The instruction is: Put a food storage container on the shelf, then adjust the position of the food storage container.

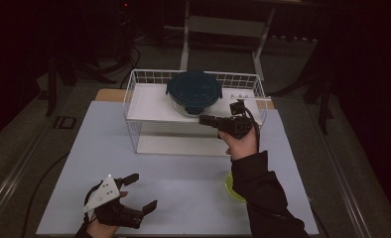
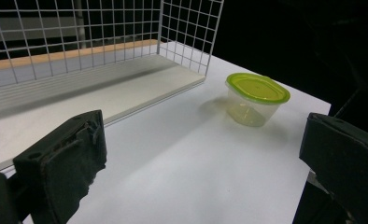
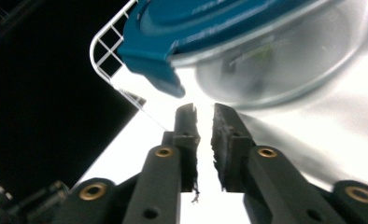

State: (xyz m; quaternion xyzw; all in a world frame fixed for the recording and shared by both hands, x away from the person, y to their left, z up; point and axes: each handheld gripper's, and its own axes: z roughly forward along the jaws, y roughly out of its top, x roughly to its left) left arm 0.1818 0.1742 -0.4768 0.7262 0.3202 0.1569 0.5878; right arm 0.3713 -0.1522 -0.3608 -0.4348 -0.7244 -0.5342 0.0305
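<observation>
Right tool [image 3: 204, 109], jaws slightly apart and empty, just before the blue-lidded bowl [image 1: 194, 91] on the shelf [image 1: 149, 106]; bowl placed, release under way. Left tool [image 1: 134, 196] wide, idle.

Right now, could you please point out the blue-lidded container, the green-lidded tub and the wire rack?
blue-lidded container [image 1: 194, 89], high view, centre of its lid.
green-lidded tub [image 2: 258, 88], left gripper view, top of its lid.
wire rack [image 1: 149, 105], high view, bare upper shelf.

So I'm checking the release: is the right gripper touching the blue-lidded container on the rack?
Apart. In the right gripper view, the right gripper sits just short of the blue-lidded container, with a bright strip of rack shelf between the tips and its glass wall; nothing lies between the jaws.
</observation>
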